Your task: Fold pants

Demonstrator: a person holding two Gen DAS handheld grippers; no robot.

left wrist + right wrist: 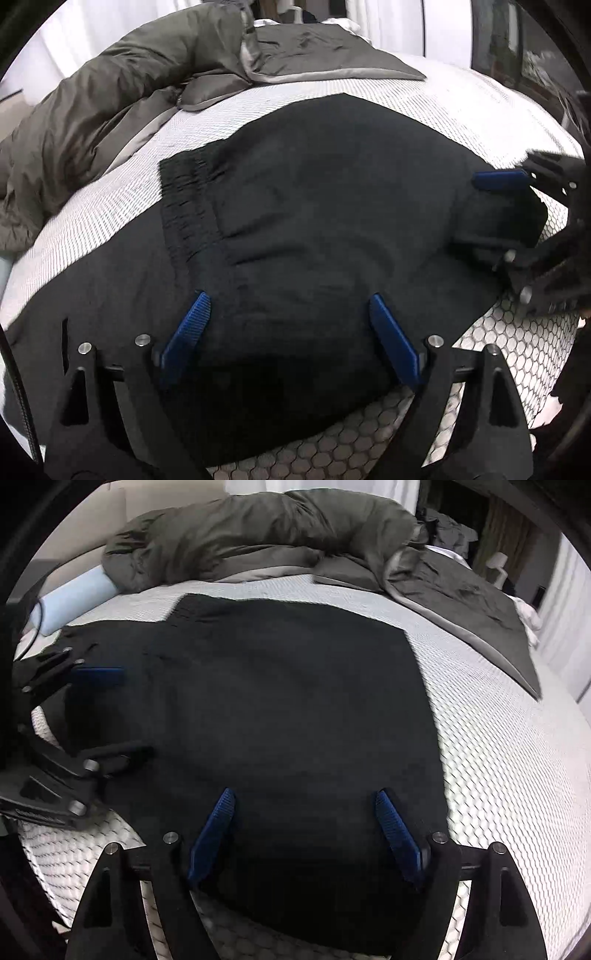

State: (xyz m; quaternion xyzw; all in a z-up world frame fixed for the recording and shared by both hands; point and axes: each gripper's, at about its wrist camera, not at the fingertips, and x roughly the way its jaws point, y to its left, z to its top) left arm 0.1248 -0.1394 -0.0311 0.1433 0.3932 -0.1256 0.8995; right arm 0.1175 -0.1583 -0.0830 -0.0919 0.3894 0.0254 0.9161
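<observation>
Black pants (314, 221) lie folded on a white honeycomb-textured mattress (517, 350); the gathered waistband (184, 206) shows at the left in the left wrist view. The pants also fill the middle of the right wrist view (288, 709). My left gripper (288, 306) is open, its blue fingers spread just above the near edge of the fabric, holding nothing. My right gripper (304, 805) is open too, over the near edge of the pants. Each gripper shows in the other's view: the right one at the right edge (517, 218), the left one at the left edge (103, 716).
A rumpled olive-grey duvet (258, 535) lies along the far side of the bed, also in the left wrist view (110, 92). A light blue bolster (74, 594) sits at the far left. White curtains (388, 18) and dark furniture stand beyond the bed.
</observation>
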